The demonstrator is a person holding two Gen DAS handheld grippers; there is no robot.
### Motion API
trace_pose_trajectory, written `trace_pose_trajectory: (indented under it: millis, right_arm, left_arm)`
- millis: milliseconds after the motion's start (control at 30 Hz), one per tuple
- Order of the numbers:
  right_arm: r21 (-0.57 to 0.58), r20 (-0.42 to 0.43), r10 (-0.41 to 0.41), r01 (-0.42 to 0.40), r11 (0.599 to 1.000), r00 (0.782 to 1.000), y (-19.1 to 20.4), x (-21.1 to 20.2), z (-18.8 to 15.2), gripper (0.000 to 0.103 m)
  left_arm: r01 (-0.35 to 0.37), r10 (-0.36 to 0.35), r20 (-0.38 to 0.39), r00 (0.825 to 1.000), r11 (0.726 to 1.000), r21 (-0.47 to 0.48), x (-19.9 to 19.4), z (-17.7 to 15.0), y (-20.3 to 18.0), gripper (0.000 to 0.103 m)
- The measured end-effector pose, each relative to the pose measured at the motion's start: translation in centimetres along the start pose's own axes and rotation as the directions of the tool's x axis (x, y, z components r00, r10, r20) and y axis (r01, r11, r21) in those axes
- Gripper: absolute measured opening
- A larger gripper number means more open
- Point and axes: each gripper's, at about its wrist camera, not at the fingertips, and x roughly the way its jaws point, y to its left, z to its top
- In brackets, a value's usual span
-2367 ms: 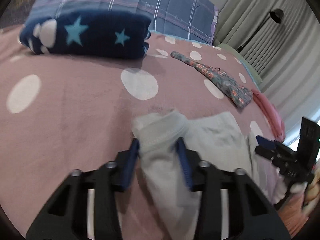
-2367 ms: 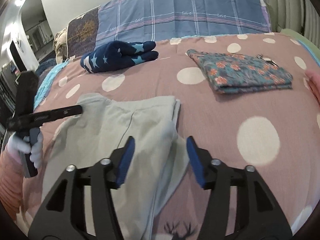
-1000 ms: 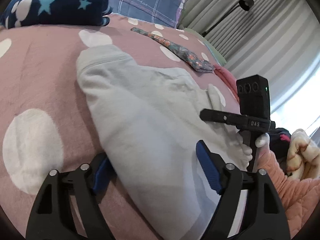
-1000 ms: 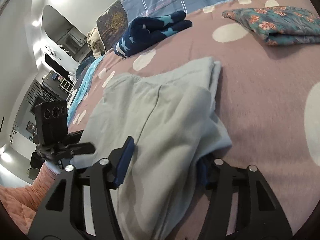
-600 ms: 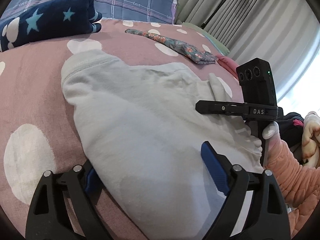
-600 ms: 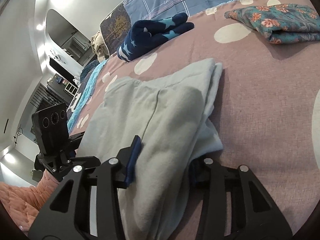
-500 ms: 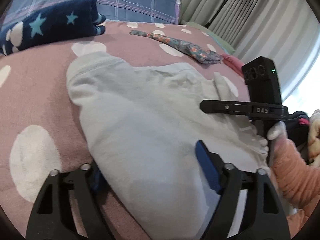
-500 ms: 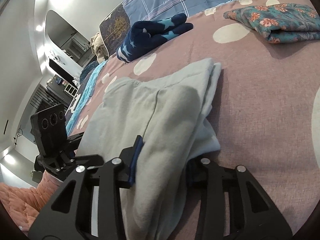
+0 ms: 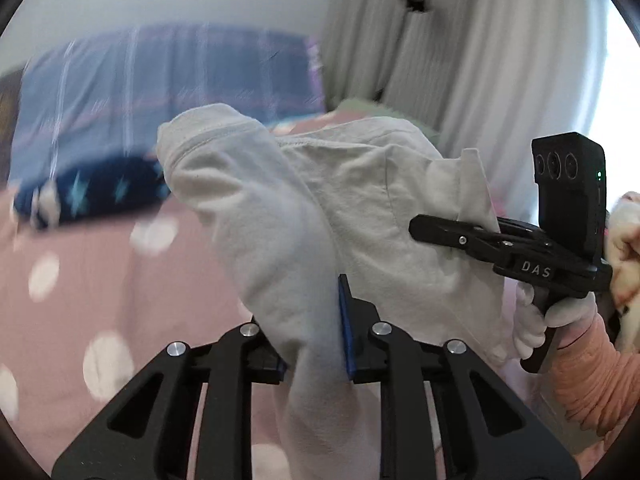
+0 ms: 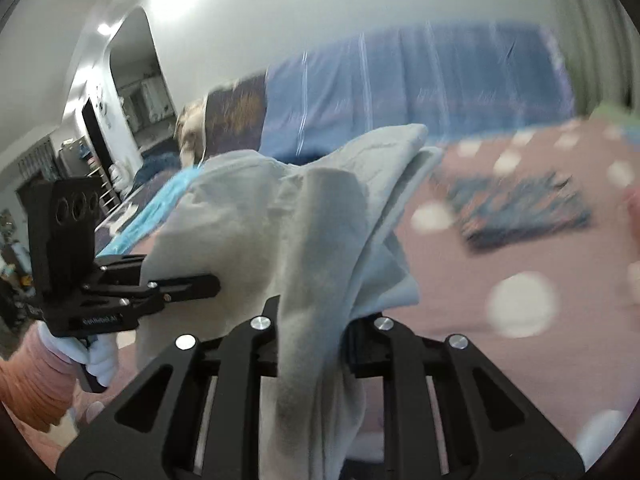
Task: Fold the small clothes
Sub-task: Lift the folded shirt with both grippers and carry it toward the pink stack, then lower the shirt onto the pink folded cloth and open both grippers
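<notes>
The pale grey garment (image 9: pixel 360 208) fills the centre of the left wrist view, lifted clear of the pink, white-dotted blanket (image 9: pixel 100 280); it is soft, thick and matte, with a stitched hem along its upper left edge and a seam down the middle panel; its top bulges into two rounded humps and the lower part narrows into a gathered fold at the bottom centre of the frame. That fold runs down between the fingers of the left gripper (image 9: pixel 316 344), whose jaws are closing with the cloth pinched between them; one blue pad (image 9: pixel 344 320) lies flat against the cloth's right side. In the right wrist view the same garment (image 10: pixel 312 248) looks cooler, grey with a bluish tint, layered in several overlapping flaps in the middle of the frame; a twisted strip of it drops through the right gripper (image 10: pixel 310 344) at the bottom centre, whose jaws are likewise closing with that strip clamped between them. Behind, blurred, a navy star-patterned bundle (image 9: pixel 92 196) lies at the left of the left wrist view; a floral folded cloth (image 10: pixel 520 208) rests on the blanket at the right of the right wrist view.
</notes>
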Motion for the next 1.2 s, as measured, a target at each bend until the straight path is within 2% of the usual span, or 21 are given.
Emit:
trace_pose_trajectory:
  millis: [133, 233, 333, 400, 433, 500, 533, 600, 633, 700, 767, 900, 933, 1000, 1033, 1067, 1100, 1133, 1167, 1200]
  right_arm:
    - [0.003, 0.139, -0.098, 0.098, 0.995, 0.985, -1.2, -8.1, 0.7, 0.017]
    - [0.034, 0.210, -0.200, 0.197, 0.980, 0.957, -3.2, -13.7, 0.9, 0.017]
    - [0.070, 0.256, -0.300, 0.292, 0.954, 0.919, -5.8, -18.4, 1.6, 0.017]
    - [0.086, 0.273, -0.382, 0.373, 0.924, 0.883, -8.1, -21.1, 2.5, 0.017]
    - [0.090, 0.275, -0.406, 0.397, 0.913, 0.871, -8.6, -21.7, 2.7, 0.017]
    - [0.109, 0.270, -0.497, 0.486, 0.867, 0.825, -11.2, -23.3, 4.0, 0.017]
    - [0.117, 0.266, -0.524, 0.512, 0.851, 0.809, -12.1, -23.6, 4.5, 0.017]
    - [0.172, 0.255, -0.606, 0.582, 0.795, 0.753, -15.4, -24.5, 6.0, 0.017]
    - [0.191, 0.252, -0.632, 0.602, 0.775, 0.733, -16.5, -24.7, 6.5, 0.017]
    - [0.237, 0.239, -0.693, 0.651, 0.721, 0.680, -19.5, -24.9, 7.8, 0.017]
    - [0.271, 0.216, -0.728, 0.676, 0.685, 0.651, -22.0, -24.7, 8.9, 0.017]
    - [0.282, 0.153, -0.771, 0.720, 0.634, 0.618, -27.2, -23.1, 10.7, 0.017]
    - [0.270, 0.137, -0.785, 0.739, 0.616, 0.604, -28.6, -22.3, 11.2, 0.017]
    - [0.266, 0.122, -0.795, 0.752, 0.603, 0.595, -30.5, -20.7, 11.6, 0.018]
    - [0.270, 0.119, -0.794, 0.750, 0.604, 0.596, -31.9, -19.8, 11.7, 0.025]
    - [0.280, 0.108, -0.806, 0.760, 0.586, 0.582, -33.2, -19.0, 11.4, 0.050]
    - [0.299, 0.064, -0.838, 0.791, 0.534, 0.542, -34.4, -18.4, 10.6, 0.060]
    - [0.323, -0.006, -0.869, 0.823, 0.467, 0.496, -36.5, -17.4, 10.1, 0.060]
    - [0.355, -0.070, -0.876, 0.833, 0.426, 0.478, -37.9, -17.0, 8.7, 0.056]
    - [0.388, -0.094, -0.865, 0.819, 0.423, 0.492, -38.6, -16.9, 7.3, 0.056]
  left_arm:
    - [0.034, -0.044, 0.060, 0.997, 0.987, 0.156, -0.4, 3.4, -7.0, 0.021]
    - [0.085, -0.108, 0.080, 0.991, 0.965, 0.246, 0.7, 6.2, -12.0, 0.021]
    - [0.137, -0.171, 0.084, 0.982, 0.941, 0.308, 2.7, 9.0, -16.3, 0.021]
    - [0.166, -0.202, 0.074, 0.977, 0.925, 0.342, 4.5, 11.0, -18.9, 0.021]
    - [0.174, -0.214, 0.069, 0.974, 0.913, 0.369, 5.7, 12.3, -20.4, 0.021]
    - [0.184, -0.225, 0.057, 0.973, 0.898, 0.401, 7.8, 14.4, -22.8, 0.021]
    - [0.188, -0.228, 0.050, 0.972, 0.893, 0.409, 8.8, 15.5, -23.6, 0.021]
    - [0.198, -0.236, 0.040, 0.971, 0.885, 0.421, 11.3, 17.8, -25.8, 0.021]
    - [0.198, -0.238, 0.041, 0.970, 0.881, 0.429, 12.2, 18.6, -26.6, 0.021]
    - [0.195, -0.237, 0.040, 0.971, 0.876, 0.441, 14.6, 19.9, -28.1, 0.021]
    - [0.183, -0.219, 0.028, 0.975, 0.871, 0.456, 17.3, 21.1, -28.9, 0.021]
    - [0.181, -0.207, 0.006, 0.978, 0.870, 0.459, 22.2, 22.9, -29.9, 0.021]
    - [0.188, -0.212, 0.003, 0.977, 0.873, 0.449, 23.5, 23.3, -29.8, 0.021]
    - [0.177, -0.198, 0.007, 0.980, 0.892, 0.416, 26.5, 23.8, -29.4, 0.026]
    - [0.145, -0.162, 0.008, 0.987, 0.905, 0.400, 28.2, 23.7, -29.1, 0.040]
    - [0.091, -0.099, 0.002, 0.995, 0.916, 0.391, 30.0, 23.3, -28.9, 0.066]
    - [0.000, 0.007, -0.016, 1.000, 0.922, 0.387, 32.2, 22.7, -28.2, 0.074]
    - [-0.032, 0.049, -0.033, 0.998, 0.920, 0.391, 33.4, 21.9, -27.4, 0.074]
    - [-0.020, 0.053, -0.070, 0.996, 0.914, 0.405, 34.4, 20.8, -26.4, 0.074]
    - [-0.007, 0.047, -0.086, 0.995, 0.910, 0.415, 34.8, 20.0, -25.8, 0.074]
